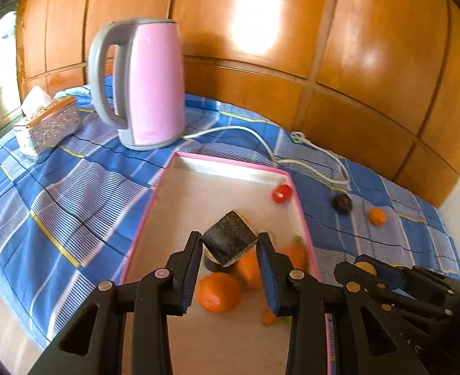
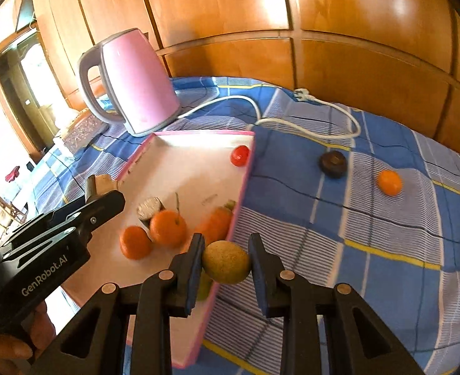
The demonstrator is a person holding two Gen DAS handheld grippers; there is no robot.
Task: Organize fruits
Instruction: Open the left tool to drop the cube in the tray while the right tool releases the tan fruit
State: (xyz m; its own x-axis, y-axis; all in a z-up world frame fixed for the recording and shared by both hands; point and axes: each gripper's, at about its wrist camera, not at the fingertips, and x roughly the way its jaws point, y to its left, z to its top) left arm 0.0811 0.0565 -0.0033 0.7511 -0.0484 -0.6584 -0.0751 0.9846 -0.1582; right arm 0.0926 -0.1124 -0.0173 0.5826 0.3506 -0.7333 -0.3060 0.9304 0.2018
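Note:
A pink-rimmed white tray (image 1: 198,184) (image 2: 198,168) lies on the blue checked cloth. In it are two oranges (image 1: 219,292) (image 2: 167,228), a carrot (image 2: 216,222), a red tomato (image 1: 281,193) (image 2: 240,155) and a dark cylindrical piece (image 2: 148,207). My left gripper (image 1: 230,243) is shut on a dark wedge-shaped fruit slice (image 1: 230,239) above the tray. My right gripper (image 2: 227,261) is shut on a yellow-green round fruit (image 2: 227,265) over the tray's right rim. A dark round fruit (image 1: 342,203) (image 2: 333,163) and a small orange (image 1: 377,216) (image 2: 389,182) lie on the cloth to the right.
A pink electric kettle (image 1: 142,84) (image 2: 130,84) stands behind the tray, its white cord (image 1: 292,156) (image 2: 292,122) trailing right. A glittery tissue box (image 1: 47,125) sits at the left. Wooden panelling (image 1: 323,47) closes the back.

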